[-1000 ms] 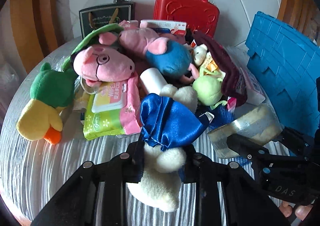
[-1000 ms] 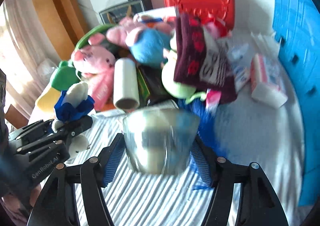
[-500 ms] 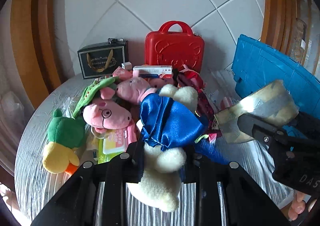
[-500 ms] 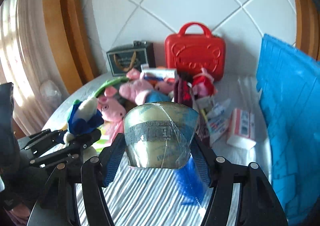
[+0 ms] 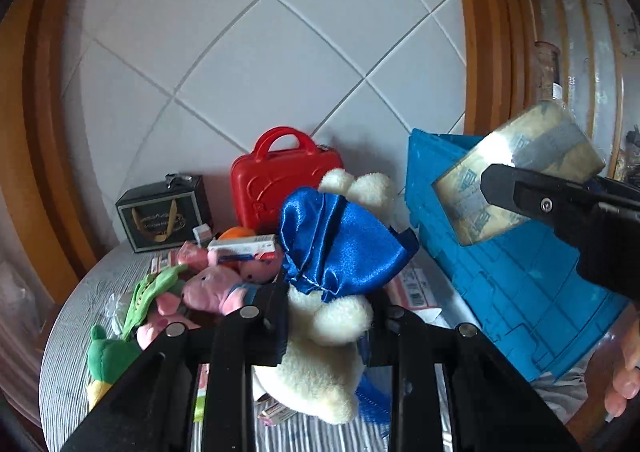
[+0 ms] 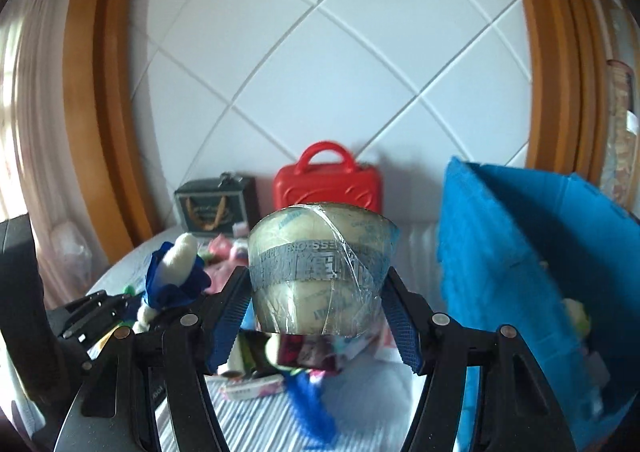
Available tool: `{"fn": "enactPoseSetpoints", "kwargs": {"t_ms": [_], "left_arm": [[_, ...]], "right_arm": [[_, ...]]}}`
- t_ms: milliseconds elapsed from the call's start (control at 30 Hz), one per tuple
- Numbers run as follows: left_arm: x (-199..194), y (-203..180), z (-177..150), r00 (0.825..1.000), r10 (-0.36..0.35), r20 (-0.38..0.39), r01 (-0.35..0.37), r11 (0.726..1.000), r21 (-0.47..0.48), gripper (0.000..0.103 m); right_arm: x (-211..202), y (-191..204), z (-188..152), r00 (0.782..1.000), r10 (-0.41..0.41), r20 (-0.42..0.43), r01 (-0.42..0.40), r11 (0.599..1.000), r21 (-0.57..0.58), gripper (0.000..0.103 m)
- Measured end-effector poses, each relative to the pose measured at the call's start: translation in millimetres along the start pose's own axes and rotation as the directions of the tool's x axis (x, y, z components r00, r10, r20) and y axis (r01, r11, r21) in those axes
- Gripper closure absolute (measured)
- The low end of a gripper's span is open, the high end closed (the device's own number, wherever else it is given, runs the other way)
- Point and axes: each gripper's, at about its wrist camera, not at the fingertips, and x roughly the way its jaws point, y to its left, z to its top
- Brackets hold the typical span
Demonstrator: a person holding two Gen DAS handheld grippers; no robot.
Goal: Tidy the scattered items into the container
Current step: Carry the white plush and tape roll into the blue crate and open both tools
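While left tool (image 5: 326, 322) pinches plush (image 5: 320, 352), right tool (image 6: 316, 316) grips tape (image 6: 320, 268)

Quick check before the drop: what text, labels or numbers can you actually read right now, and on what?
None reads whole.
Tape roll: grey printed band, mirrored and blurred; only "SSE" shows.
Black gift bag: gold script, too small.
White box on the toy pile: print too small.
Packet beside the blue bin: barcode and print, unreadable.

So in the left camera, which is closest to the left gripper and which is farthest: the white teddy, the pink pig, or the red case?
1. White teddy, pinched in the left gripper.
2. Pink pig, just beyond, to the left, on the table.
3. Red case, far back against the wall.
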Motion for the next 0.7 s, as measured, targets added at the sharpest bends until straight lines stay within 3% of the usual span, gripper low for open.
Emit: {"fn": "enactPoseSetpoints", "kwargs": {"t_ms": [200, 367, 500, 600, 667, 700], "left_arm": [[10.5, -76.0, 56.4, 0.995, -0.097, 0.018, 0.096, 0.994, 0.05, 0.078], [31.7, -162.1, 122.6, 0.975, -0.221, -0.013, 0.222, 0.974, 0.044, 0.078], [79.4, -235.4, 168.1, 0.932, -0.331, -0.147, 0.334, 0.943, -0.008, 0.078], [137.8, -294.7, 181.9, 0.909, -0.305, -0.286, 0.309, 0.95, -0.031, 0.078], [180.9, -328.9, 174.0, 0.874, -0.264, -0.407, 0.274, 0.961, -0.035, 0.078], [207.1, -343.7, 163.6, 0.84, -0.238, -0.487, 0.251, 0.967, -0.039, 0.078]], "right_arm": [[-36.7, -75.8, 37.5, 0.994, -0.087, 0.063, 0.085, 0.996, 0.037, 0.038], [-60.4, -170.3, 75.1, 0.985, -0.157, 0.066, 0.155, 0.987, 0.036, 0.038], [-55.6, -256.9, 102.8, 0.974, -0.226, 0.01, 0.226, 0.974, 0.003, 0.038], [-29.9, -324.8, 113.1, 0.966, -0.245, -0.084, 0.245, 0.97, -0.008, 0.038], [0.9, -365.6, 110.2, 0.95, -0.251, -0.184, 0.251, 0.968, -0.024, 0.038], [19.8, -382.3, 106.9, 0.932, -0.269, -0.244, 0.267, 0.963, -0.041, 0.038]]}}
